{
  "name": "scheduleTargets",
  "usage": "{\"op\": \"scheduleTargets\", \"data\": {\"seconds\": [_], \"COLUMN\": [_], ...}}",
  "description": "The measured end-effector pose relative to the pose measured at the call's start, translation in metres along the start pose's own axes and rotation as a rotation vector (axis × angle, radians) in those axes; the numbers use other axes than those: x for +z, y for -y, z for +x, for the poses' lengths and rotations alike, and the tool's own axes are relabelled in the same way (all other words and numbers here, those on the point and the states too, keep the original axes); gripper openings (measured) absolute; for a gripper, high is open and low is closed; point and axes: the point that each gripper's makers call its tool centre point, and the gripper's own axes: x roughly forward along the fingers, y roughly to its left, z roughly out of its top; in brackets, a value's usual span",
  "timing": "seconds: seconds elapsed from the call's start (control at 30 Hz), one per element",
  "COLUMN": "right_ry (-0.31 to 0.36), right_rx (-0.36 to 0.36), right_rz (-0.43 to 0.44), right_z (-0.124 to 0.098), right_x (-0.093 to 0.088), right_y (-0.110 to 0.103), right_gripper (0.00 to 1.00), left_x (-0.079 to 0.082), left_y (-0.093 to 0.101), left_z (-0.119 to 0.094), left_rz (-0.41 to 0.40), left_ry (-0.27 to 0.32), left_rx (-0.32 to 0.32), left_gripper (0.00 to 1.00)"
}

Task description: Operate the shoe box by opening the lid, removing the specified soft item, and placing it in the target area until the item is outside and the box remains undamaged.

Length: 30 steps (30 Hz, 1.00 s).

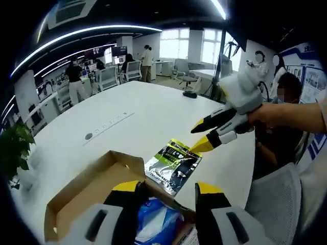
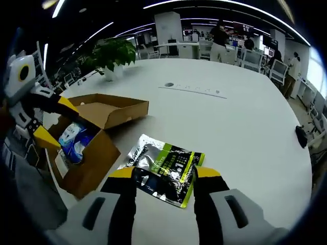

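Glossy foil, silver with a green and black print, makes up the pouch (image 2: pixel 164 168): a flat, crinkled rectangle lying on the white table (image 2: pixel 245 132) just beside the box (image 2: pixel 97 148), outside it. In the right gripper view its long axis runs from the box's near corner away toward the open table, with the green-edged end farthest from the box. The box is plain brown cardboard, matte and square-cornered, its lid (image 2: pixel 110 109) flipped fully open and lying flat on the far side of the box. Inside the box sits a soft blue and white plastic pack (image 2: pixel 74 140), shiny and rumpled.

The right gripper (image 2: pixel 163 176) hangs just over the pouch's near end, jaws apart and released, one on each side of the foil without pinching it. The left gripper (image 2: pixel 48 120) is at the box's open top, its yellow-tipped jaws spread, holding nothing. In the left gripper view the right gripper (image 1: pixel 204 135) hovers above the pouch's (image 1: pixel 173 166) far end, on the side away from the box (image 1: pixel 87 191).
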Motion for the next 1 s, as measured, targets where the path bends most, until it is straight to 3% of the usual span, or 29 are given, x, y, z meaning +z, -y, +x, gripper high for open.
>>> {"op": "scheduleTargets", "data": {"seconds": [0.57,0.73,1.0], "right_ry": [0.078,0.088,0.092], "right_rx": [0.069,0.09,0.134], "right_rz": [-0.03,-0.042,-0.056], "right_z": [-0.028,-0.032,-0.031], "right_x": [0.035,0.04,0.045], "right_y": [-0.041,-0.053,-0.075], "right_gripper": [0.51,0.52,0.53], "left_x": [-0.026,-0.032,-0.051], "left_y": [-0.023,-0.036,-0.052], "left_z": [-0.059,-0.076,-0.097], "left_rz": [-0.073,-0.126,-0.169], "left_ry": [0.098,0.145,0.161], "left_rx": [0.078,0.123,0.161], "left_gripper": [0.65,0.72,0.78]}}
